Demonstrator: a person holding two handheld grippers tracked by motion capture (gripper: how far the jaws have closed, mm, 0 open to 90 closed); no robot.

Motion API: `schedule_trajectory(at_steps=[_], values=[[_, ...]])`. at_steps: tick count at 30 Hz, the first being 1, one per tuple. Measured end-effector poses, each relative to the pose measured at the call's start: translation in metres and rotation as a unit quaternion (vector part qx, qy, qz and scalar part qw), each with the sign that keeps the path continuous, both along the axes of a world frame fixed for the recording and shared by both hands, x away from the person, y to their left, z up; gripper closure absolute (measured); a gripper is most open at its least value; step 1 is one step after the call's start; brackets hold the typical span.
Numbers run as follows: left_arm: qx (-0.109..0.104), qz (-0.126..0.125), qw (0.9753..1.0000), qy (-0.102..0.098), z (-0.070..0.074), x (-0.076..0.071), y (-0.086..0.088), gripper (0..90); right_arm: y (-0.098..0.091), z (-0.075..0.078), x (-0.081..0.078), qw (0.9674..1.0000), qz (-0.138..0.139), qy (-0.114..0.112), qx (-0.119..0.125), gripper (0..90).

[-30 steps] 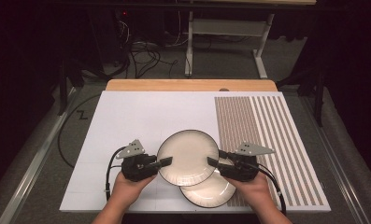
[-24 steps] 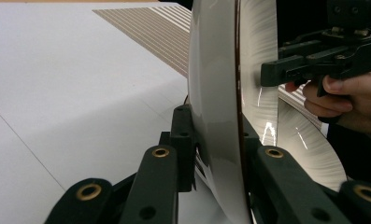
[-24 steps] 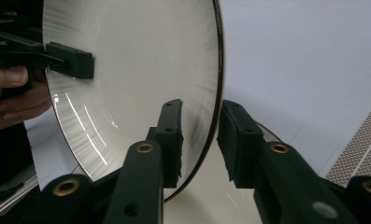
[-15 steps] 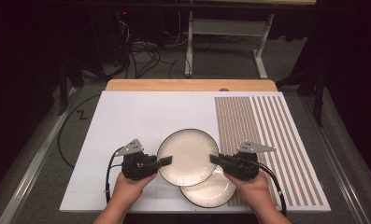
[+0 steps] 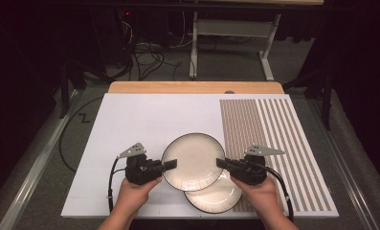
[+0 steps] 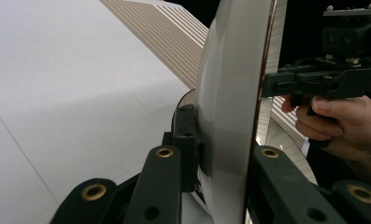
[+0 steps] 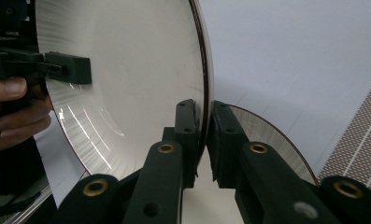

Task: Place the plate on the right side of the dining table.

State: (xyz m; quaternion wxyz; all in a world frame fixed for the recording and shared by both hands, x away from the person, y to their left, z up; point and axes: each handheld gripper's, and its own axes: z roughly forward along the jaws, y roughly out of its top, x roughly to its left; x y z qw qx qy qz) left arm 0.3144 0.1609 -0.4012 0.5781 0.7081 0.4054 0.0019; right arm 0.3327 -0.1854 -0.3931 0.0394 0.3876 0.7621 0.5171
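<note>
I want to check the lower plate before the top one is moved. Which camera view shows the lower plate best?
The high view: the lower plate lies on the white board, partly covered by the upper plate. The right gripper view shows a curved part of it behind the upper plate. The left gripper view shows a sliver.

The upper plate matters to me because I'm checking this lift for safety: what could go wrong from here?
1. The upper plate is pinched only at its rim by the left gripper and the right gripper; if either thin hold slips, it could drop.
2. The lower plate lies directly beneath, so a fall could crack both.
3. If the hands pull unevenly, the plate may tilt or twist out of the fingers.
</note>
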Motion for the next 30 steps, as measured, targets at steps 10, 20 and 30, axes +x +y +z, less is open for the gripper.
schedule_trajectory(at_steps=[10,20,30], values=[[0.001,0.024,0.9995,-0.018,0.007,-0.003,-0.01,78.7,-0.006,0.006,0.0,0.9999,-0.009,-0.009,-0.001,85.5],[-0.003,0.036,0.9986,-0.04,0.013,-0.001,-0.029,78.4,-0.021,0.013,0.0,0.9995,-0.027,-0.018,0.003,85.8],[0.011,0.025,0.9992,-0.03,0.027,0.021,-0.06,77.8,-0.047,0.018,0.006,0.9982,-0.056,-0.019,0.012,85.9]])
